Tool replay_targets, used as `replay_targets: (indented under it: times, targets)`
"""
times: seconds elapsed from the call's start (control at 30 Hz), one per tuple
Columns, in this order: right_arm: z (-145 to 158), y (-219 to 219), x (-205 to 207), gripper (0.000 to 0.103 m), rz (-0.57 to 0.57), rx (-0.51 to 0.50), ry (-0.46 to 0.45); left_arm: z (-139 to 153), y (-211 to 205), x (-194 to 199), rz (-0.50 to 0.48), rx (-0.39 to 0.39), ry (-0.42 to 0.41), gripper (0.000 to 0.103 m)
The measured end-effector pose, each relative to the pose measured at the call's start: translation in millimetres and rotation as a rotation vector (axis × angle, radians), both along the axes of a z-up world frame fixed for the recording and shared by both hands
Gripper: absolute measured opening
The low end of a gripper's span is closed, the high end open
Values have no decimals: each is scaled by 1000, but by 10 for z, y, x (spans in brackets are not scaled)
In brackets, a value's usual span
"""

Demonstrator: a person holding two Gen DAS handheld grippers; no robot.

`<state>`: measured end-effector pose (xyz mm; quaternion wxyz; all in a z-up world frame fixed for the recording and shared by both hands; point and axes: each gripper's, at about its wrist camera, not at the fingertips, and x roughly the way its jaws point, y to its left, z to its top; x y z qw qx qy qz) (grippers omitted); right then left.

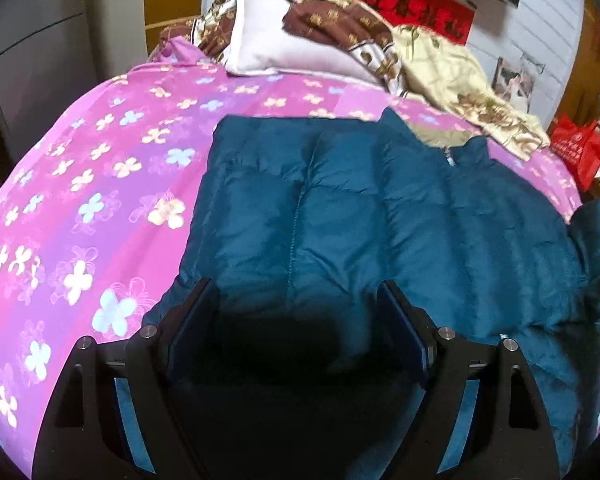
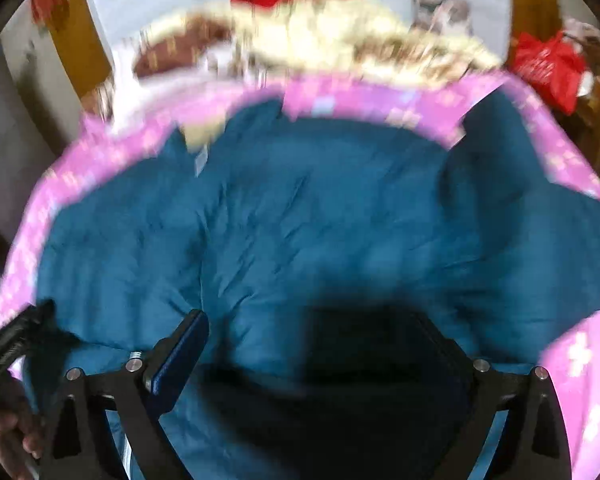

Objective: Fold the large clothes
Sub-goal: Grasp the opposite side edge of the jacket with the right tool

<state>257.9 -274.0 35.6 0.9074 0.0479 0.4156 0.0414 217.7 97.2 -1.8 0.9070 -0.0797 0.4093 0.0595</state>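
Observation:
A teal puffer jacket (image 1: 380,216) lies spread on the pink flowered bed sheet (image 1: 100,184), its collar and zip toward the far right. My left gripper (image 1: 296,300) hovers over the jacket's near hem, its fingers wide apart with only fabric below them. The right wrist view is blurred by motion. There the same jacket (image 2: 300,216) fills the middle, one sleeve (image 2: 492,168) lying off to the right. My right gripper (image 2: 312,332) stands open above the jacket, with a dark shadow between its fingers.
A white pillow (image 1: 284,40) and a brown and cream quilt (image 1: 452,80) are heaped at the head of the bed. A red bag (image 1: 576,148) stands past the bed's right side. A person's hand (image 2: 4,428) holds the black left gripper at lower left.

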Motion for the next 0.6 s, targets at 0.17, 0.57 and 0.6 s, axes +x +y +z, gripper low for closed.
replay_targets:
  times: [0.17, 0.57, 0.6]
  targets:
    - [207, -1368, -197, 98, -280, -126, -83, 13, -161, -98, -34, 17, 1, 82]
    - [-615, -4071, -313, 98, -739, 67, 95, 34, -263, -112, -44, 62, -21, 82]
    - [-669, -4153, -317, 98, -753, 111, 88, 25, -259, -109, -38, 69, -21, 82]
